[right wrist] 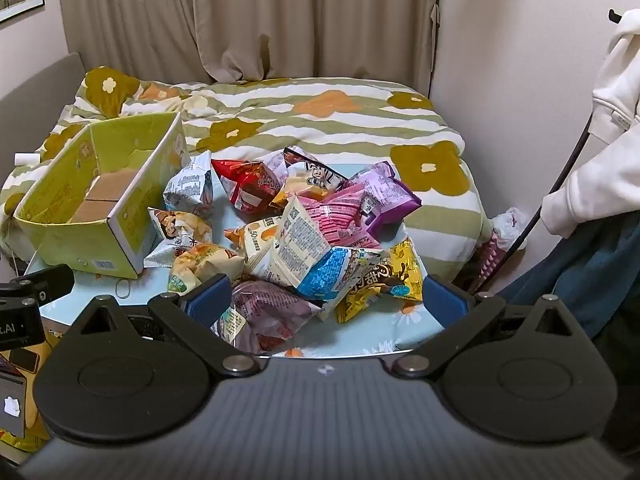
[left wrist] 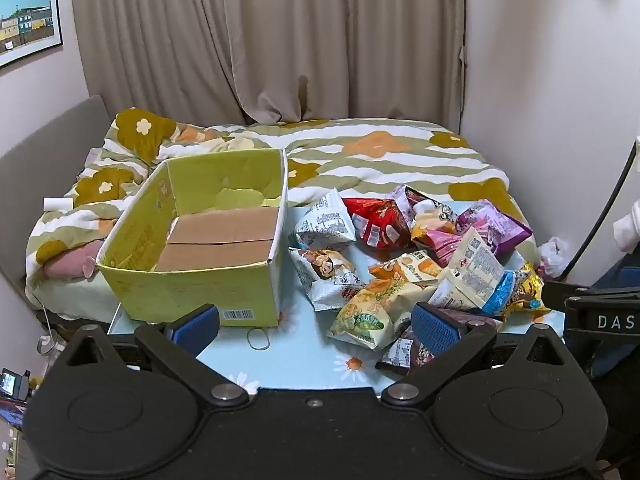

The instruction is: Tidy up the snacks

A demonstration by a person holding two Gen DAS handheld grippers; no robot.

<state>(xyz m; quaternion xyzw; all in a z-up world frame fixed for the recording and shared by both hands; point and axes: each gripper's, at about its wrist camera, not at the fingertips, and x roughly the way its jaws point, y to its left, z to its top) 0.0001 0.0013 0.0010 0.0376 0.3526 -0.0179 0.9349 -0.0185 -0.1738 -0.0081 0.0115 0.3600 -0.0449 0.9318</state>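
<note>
A pile of several snack bags (left wrist: 416, 264) lies on a light-blue flowered table (left wrist: 304, 360); the pile also shows in the right wrist view (right wrist: 304, 232). An open yellow-green cardboard box (left wrist: 200, 240) stands empty to the left of the pile, also seen in the right wrist view (right wrist: 100, 200). My left gripper (left wrist: 316, 328) is open and empty, near the table's front edge between box and pile. My right gripper (right wrist: 326, 300) is open and empty, just in front of the pile above a dark purple bag (right wrist: 272, 312).
A rubber band (left wrist: 258, 338) lies on the table before the box. A bed with a flowered quilt (left wrist: 380, 160) stands behind the table, curtains beyond. A person in white sleeves (right wrist: 600, 140) and a black cable (right wrist: 560, 176) are at the right.
</note>
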